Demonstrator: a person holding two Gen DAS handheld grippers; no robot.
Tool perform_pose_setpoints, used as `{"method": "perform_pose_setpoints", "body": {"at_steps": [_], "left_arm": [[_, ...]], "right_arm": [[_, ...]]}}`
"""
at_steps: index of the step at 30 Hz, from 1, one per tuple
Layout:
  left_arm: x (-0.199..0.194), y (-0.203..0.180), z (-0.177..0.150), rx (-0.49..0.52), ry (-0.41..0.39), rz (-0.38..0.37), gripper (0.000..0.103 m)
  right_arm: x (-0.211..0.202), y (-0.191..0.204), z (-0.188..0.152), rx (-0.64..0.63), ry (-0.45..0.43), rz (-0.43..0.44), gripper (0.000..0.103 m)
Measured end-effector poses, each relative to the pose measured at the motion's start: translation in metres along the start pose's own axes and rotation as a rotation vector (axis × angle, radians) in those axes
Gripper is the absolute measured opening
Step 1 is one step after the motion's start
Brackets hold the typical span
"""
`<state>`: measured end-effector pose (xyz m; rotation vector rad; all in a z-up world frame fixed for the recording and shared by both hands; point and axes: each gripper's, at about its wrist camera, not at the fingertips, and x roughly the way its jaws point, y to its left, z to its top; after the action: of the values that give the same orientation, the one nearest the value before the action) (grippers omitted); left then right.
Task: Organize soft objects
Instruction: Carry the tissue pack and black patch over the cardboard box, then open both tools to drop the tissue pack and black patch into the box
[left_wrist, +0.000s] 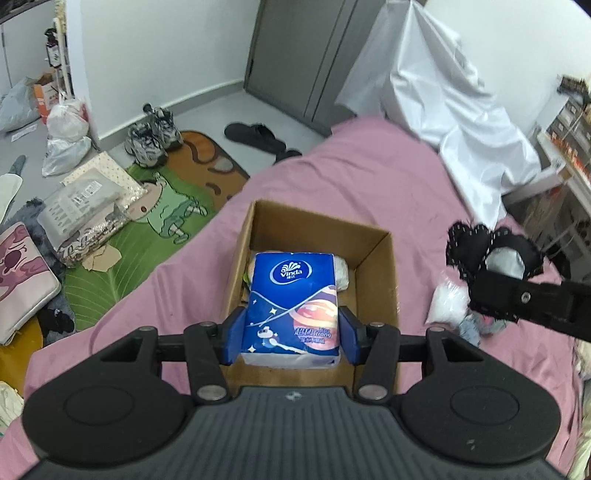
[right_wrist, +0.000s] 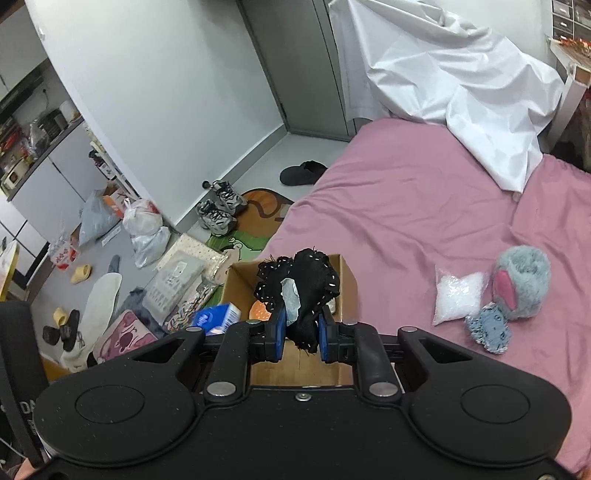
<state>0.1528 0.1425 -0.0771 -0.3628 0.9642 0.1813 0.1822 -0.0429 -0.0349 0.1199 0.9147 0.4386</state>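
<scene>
Tissue pack (left_wrist: 293, 306) sits pinched between left gripper (left_wrist: 291, 334) fingers, long axis running up-frame, directly over the open cardboard box (left_wrist: 373, 273) on the bed (left_wrist: 369, 173); right gripper (right_wrist: 300, 330), fingers clamped on black fabric piece (right_wrist: 306, 284), hangs over the same box.

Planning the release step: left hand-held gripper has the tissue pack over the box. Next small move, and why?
Probably lower it a little further, then open: the left hand-held gripper grips the tissue pack above the cardboard box, not yet inside it.
</scene>
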Motion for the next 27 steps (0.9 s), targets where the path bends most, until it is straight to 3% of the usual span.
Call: {"method": "perform_pose_setpoints", "body": {"at_steps": [10,19,27], "left_arm": [[0.035,-0.002,0.008,0.086,0.034,0.036,0.054],[0.030,0.010,0.017,0.041,0.007,0.041,0.067],[0.017,0.021,0.023,-0.014,-0.022,0.091,0.075]], "right_arm": [[0.023,-0.004,0.008,0.008,-0.015,-0.061,0.018],[0.039,-0.003,0.008,0.016,0.015,-0.052,0.018],[0.042,0.001,0.012,0.014,0.012,-0.006,0.023]]}}
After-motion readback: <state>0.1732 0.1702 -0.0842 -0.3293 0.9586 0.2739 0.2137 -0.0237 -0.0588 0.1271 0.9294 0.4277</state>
